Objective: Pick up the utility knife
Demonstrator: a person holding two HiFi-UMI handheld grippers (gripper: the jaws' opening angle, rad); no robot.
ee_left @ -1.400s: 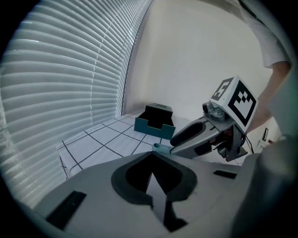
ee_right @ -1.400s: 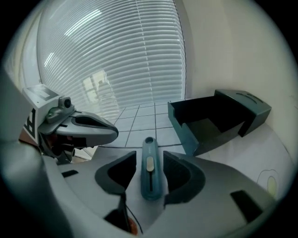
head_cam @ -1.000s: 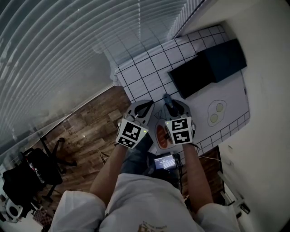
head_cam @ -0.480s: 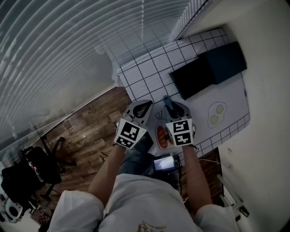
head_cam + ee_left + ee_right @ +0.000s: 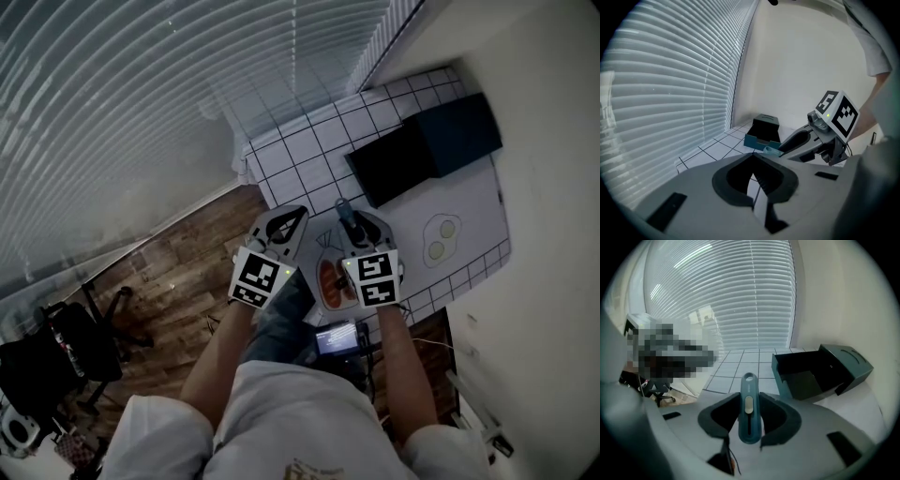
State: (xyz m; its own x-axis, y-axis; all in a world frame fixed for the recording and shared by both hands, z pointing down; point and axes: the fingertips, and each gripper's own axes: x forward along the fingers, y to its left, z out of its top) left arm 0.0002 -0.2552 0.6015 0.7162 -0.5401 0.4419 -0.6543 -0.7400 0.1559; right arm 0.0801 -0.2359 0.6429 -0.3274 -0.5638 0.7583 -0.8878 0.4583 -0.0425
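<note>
The utility knife (image 5: 749,411) is slim and blue with a pale slider. It stands between the pads of my right gripper (image 5: 750,397), which is shut on it, the rounded tip poking out forward. In the head view the right gripper (image 5: 349,221) hovers over the near edge of the white tiled table (image 5: 300,155) with the knife (image 5: 344,212) in it. My left gripper (image 5: 290,218) hangs just to its left, jaws together with nothing held. The left gripper view shows the left gripper (image 5: 752,161) with its jaws meeting, and the right gripper (image 5: 806,140) with the knife tip (image 5: 769,150).
An open dark teal box (image 5: 427,145) lies with its lid at the table's far right, also seen as the box (image 5: 815,371). A fried-egg print (image 5: 441,234) marks the mat. Window blinds (image 5: 141,84) fill the left. A small screen (image 5: 339,336) and an office chair (image 5: 56,361) sit below on the wood floor.
Both grippers have lifted a little and drifted slightly away from me. The knife has stayed in the right jaws.
</note>
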